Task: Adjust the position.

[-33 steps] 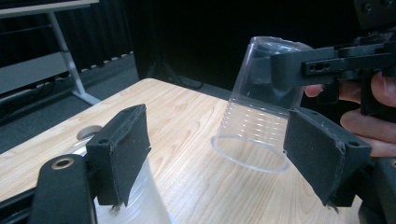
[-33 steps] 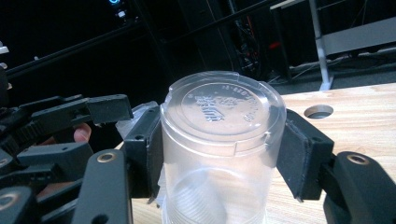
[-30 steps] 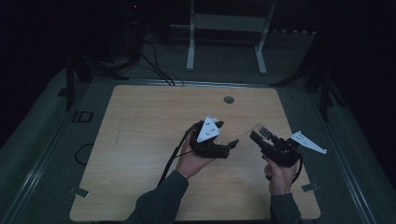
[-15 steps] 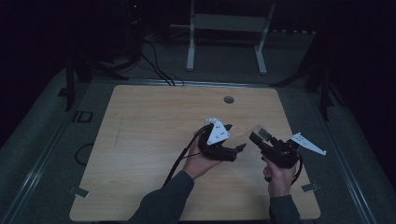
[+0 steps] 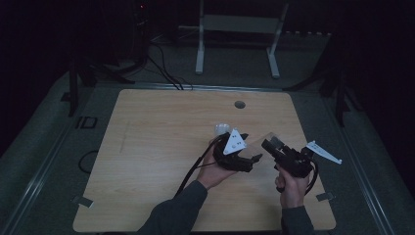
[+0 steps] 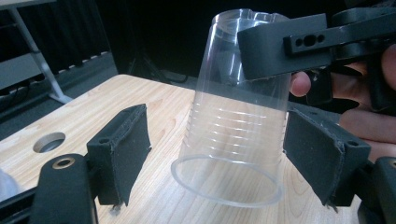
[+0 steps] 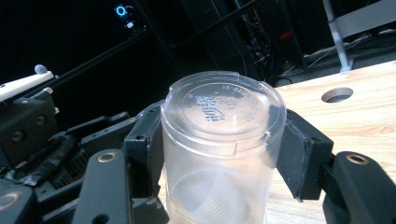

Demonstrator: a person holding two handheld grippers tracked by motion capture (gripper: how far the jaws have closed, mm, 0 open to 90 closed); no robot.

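Note:
A clear plastic cup (image 7: 219, 140) is held base-up above the wooden table (image 5: 147, 147), with my right gripper (image 7: 219, 140) shut on its upper part, one pad pressed on each side. In the left gripper view the cup (image 6: 233, 140) hangs with its rim just over the tabletop, and the right gripper's jaw (image 6: 289, 44) clamps its base end. My left gripper (image 6: 224, 158) is open, its pads standing either side of the cup's lower half without touching it. From above, the left gripper (image 5: 252, 157) and right gripper (image 5: 269, 144) meet at the table's right-centre.
A round hole (image 5: 239, 104) is in the tabletop near the far edge. A small clear object (image 5: 221, 129) lies just behind the left gripper. White stand legs (image 5: 200, 49) and cables are on the floor beyond the table.
My left gripper has moved right toward the right gripper, and its open jaws now straddle the cup. The right gripper has stayed nearly in place, holding the cup.

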